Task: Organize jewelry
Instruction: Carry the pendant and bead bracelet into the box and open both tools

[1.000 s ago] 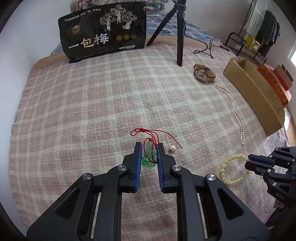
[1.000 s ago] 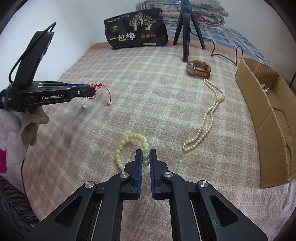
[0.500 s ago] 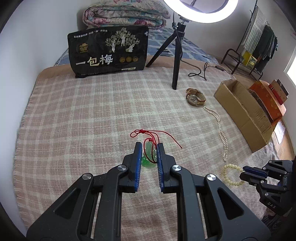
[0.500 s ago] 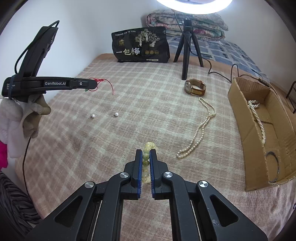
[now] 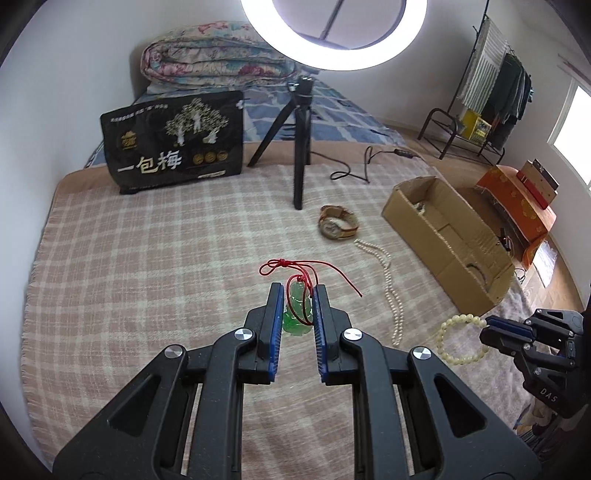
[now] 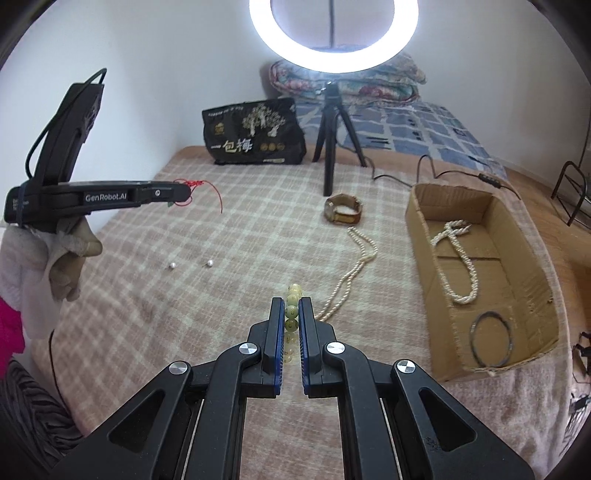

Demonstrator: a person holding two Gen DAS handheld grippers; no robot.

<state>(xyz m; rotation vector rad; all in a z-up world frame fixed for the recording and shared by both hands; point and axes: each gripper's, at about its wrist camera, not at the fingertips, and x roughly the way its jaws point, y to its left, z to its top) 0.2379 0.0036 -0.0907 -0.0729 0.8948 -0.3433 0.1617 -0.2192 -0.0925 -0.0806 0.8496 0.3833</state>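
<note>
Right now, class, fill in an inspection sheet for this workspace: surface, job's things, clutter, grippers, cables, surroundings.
Surface: checked blanket on a bed.
Job's things: wristwatch, pearl necklace and two loose pearls on the blanket; cardboard box holding a pearl strand and a dark ring.
Clutter: black snack bag.
Grippers: left gripper shut on green pendant with red cord; right gripper shut on yellow bead bracelet.
Cables: black lead behind the box.
Surroundings: ring light on tripod, folded quilt, clothes rack.

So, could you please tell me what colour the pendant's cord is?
Red cord; left wrist view shows it best.
</note>
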